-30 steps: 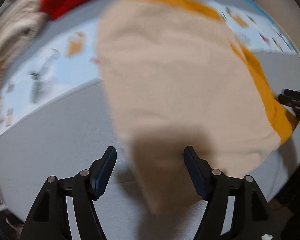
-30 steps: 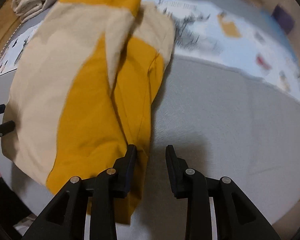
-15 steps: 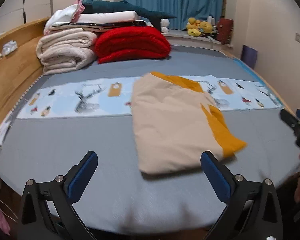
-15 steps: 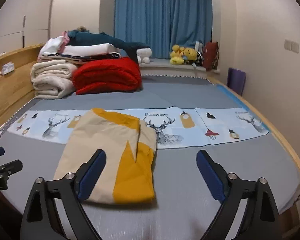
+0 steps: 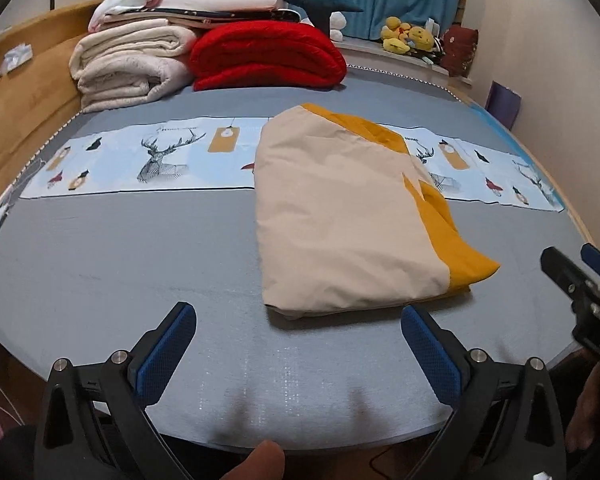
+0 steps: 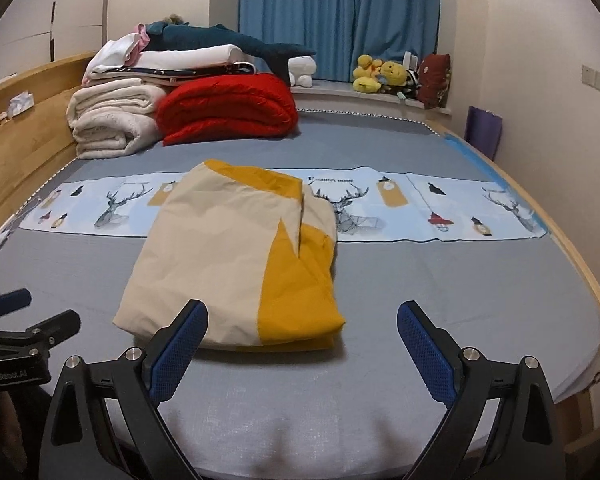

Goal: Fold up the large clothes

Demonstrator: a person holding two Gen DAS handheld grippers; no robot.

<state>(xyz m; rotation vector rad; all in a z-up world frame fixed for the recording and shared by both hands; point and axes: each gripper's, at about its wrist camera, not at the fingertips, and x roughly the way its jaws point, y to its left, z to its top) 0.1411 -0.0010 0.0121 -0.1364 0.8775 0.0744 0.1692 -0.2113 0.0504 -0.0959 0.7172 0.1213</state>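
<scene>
Both the left gripper [image 5: 299, 334] and right gripper [image 6: 302, 330] have backed away from the folded beige-and-yellow garment [image 5: 340, 216], jaws now spread wide and empty.

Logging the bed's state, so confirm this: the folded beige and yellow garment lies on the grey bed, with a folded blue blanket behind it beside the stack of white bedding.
Wrong in one respect: the blanket behind the folded beige and yellow garment is red, not blue, as the right wrist view shows. It does sit beside the stack of white bedding on the grey bed.
</scene>
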